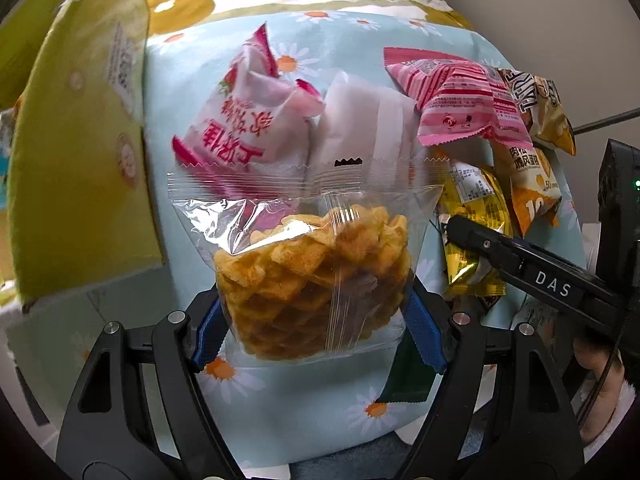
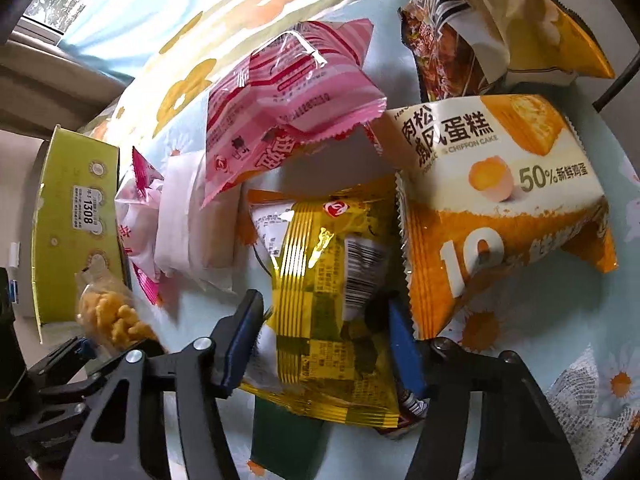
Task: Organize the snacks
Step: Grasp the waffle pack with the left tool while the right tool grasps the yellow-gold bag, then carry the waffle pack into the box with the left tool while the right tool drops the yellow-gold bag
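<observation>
Left wrist view: the left gripper holds a clear chip bag up beside the green box. The right gripper squeezes a gold pack. Most snacks sit loose mid-cloth, so sorting has barely begun.

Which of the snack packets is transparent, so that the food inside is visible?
The clear bag of golden waffle crisps, held by the left gripper. The pink striped packet, yellow foil packet and chiffon cake packet are opaque.
</observation>
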Demonstrator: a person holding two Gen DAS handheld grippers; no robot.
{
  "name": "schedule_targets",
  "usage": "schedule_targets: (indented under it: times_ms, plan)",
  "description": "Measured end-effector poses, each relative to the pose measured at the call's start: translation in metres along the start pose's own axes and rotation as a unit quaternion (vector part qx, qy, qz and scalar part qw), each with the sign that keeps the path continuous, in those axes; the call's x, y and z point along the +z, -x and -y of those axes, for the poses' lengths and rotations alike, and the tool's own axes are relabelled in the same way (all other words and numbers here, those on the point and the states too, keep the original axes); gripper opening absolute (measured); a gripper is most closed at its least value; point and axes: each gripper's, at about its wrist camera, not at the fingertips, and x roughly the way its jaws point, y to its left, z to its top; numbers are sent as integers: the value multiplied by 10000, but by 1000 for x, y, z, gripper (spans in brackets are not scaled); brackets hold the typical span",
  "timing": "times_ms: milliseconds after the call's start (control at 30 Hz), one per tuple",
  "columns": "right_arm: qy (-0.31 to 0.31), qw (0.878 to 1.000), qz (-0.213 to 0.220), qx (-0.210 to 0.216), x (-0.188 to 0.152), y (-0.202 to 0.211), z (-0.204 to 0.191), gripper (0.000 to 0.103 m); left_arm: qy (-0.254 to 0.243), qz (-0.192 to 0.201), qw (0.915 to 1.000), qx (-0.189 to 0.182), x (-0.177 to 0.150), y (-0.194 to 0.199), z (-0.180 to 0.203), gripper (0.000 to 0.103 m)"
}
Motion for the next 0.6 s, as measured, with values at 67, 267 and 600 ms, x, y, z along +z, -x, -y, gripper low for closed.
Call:
schedule_targets:
  times_ms: [67,267,600]
  plan:
    - [44,10000,11,21,-3,0,-3,49,58,42,10000,0,-4,3,-3,75]
    - [288,9994,130,150,-13,9,-15,43,196,214,9996,6,-17,16,-4,75]
    - [867,9926,717,447,-30,72,-27,42,401,908,9951,-31,-33,72,8,75]
